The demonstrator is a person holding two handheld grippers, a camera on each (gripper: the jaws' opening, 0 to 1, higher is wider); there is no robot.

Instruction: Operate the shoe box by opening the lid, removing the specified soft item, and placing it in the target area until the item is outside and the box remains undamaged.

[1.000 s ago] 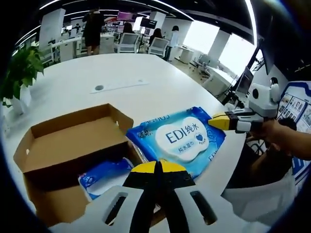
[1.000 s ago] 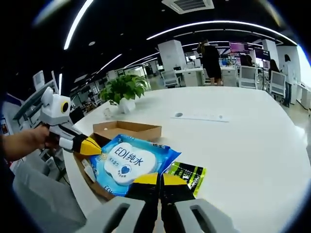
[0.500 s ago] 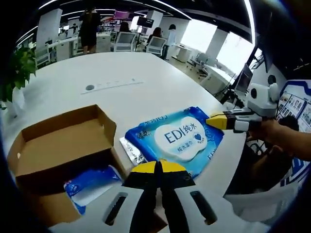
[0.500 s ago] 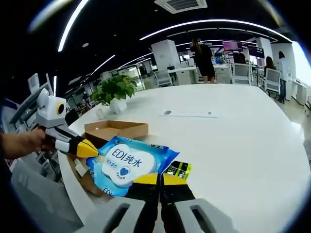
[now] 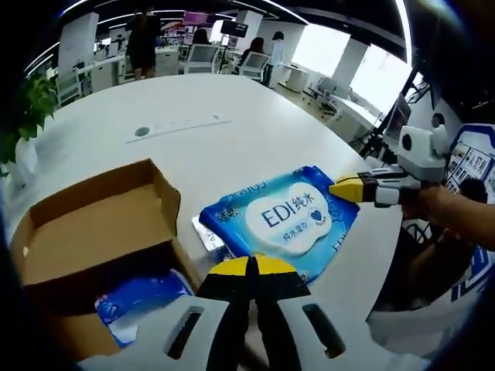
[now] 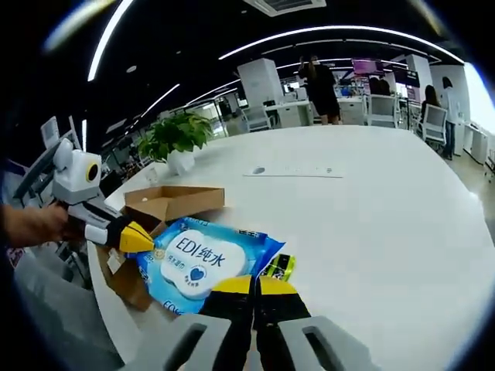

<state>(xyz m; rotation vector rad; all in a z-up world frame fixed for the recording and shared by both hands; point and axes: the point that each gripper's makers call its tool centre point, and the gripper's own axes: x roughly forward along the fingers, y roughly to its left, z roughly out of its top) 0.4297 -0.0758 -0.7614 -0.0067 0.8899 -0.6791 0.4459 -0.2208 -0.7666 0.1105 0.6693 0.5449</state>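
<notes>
Left gripper view: my left gripper (image 5: 253, 267) has its yellow-tipped jaws pressed together at the near edge of the blue wet-wipes pack (image 5: 282, 219); I cannot tell whether they pinch the pack's edge or merely meet above it. The pack lies flat on the white table (image 5: 232, 139), printed face up, just beside the open cardboard shoe box (image 5: 93, 239). The box stands with its flaps raised, and a second blue-and-white soft pack (image 5: 139, 297) lies inside it near the front wall. A silvery packet (image 5: 207, 234) shows between box and wipes pack. From the right, my right gripper (image 5: 346, 188) reaches in, its yellow tip touching the pack's far corner, a hand (image 5: 445, 212) behind it.

Right gripper view: my right gripper (image 6: 255, 286) shows jaws closed at the pack's (image 6: 203, 257) near edge; grip on it not clear. A black-and-green packet (image 6: 278, 267) lies partly under the pack's corner. The left gripper (image 6: 131, 237) touches the pack's opposite edge. The box (image 6: 172, 202) sits behind the pack, at the table (image 6: 371, 209) edge. A potted plant (image 6: 174, 139) stands beyond.
</notes>
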